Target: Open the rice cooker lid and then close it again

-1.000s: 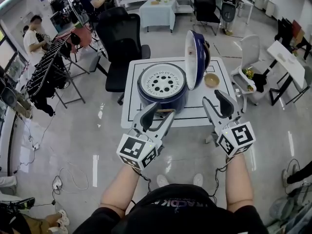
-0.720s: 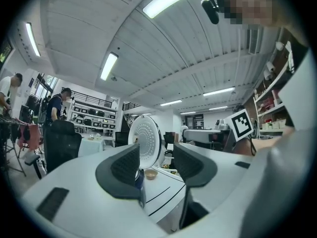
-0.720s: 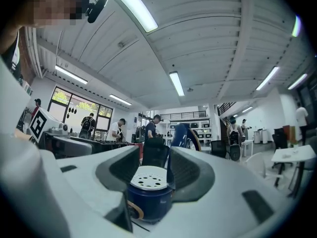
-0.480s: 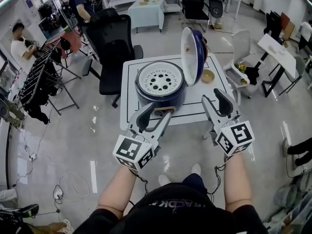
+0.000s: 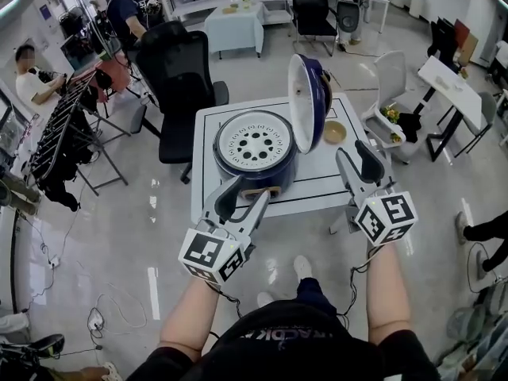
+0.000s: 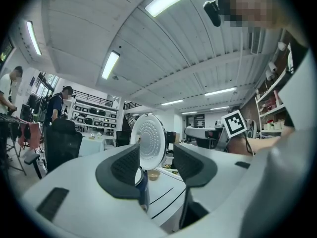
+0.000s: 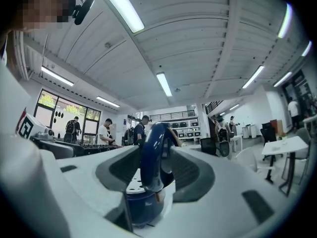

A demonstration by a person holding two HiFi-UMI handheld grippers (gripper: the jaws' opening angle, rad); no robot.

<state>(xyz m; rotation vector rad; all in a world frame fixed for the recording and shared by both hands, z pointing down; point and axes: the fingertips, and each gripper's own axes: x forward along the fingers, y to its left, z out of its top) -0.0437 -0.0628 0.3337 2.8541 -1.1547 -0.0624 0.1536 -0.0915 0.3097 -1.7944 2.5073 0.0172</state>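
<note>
Looking down on a white counter point(image 5: 205, 165) bearing a dark blue rice cooker point(image 5: 254, 159) near its middle, with the pot mouth uncovered and showing a white perforated plate.

Finding the lid point(image 5: 308, 101) already swung up, standing roughly upright on its hinge at the cooker's right side, pale inner face turned toward the pot. Judging the opening half done and the closing half yet to do.

Expecting that lid to be rigid, fairly weighty and glossy enough to slip, and hinged so as to pivot rather than lift free. Favouring contact at the top rim, farthest from the hinge, and easing it down to avoid a slam.

Holding the left claw point(image 5: 243, 199) level before the cooker's near side, jaws spread and pinching nothing, with the lid merely framed between them at a distance.

Holding the right claw point(image 5: 359, 167) near the counter's right front corner, jaws likewise spread and empty, lined up with the lid's edge but short of it.

Noting a small tan bowl point(image 5: 334, 132) on the counter just beside the lid, close enough to mind while reaching in.
</note>
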